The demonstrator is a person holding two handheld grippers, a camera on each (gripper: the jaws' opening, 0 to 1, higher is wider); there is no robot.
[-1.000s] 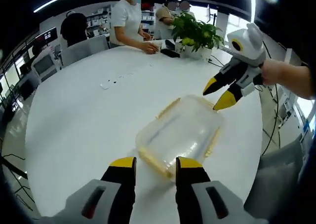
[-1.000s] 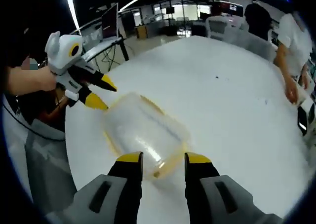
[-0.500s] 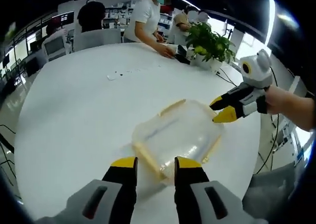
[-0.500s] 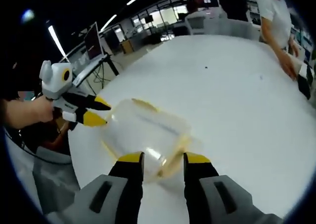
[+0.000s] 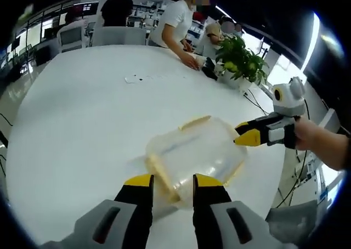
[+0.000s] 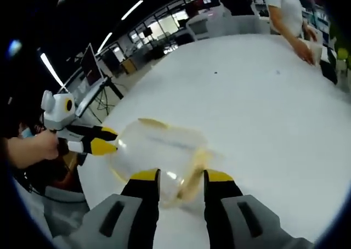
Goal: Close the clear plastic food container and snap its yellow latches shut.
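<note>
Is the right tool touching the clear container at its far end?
Touching. In the left gripper view the right tool's yellow tips meet the container's edge with no gap.

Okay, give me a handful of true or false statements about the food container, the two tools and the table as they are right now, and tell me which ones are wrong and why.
1. The clear container rests on a white table. True.
2. The left tool has its jaws parted. True.
3. The right tool hovers high above the plant. False: its yellow tips are at the container's edge.
4. The container's latches are red. False: they are yellow.
5. A potted plant stands at the table's far side. True.
</note>
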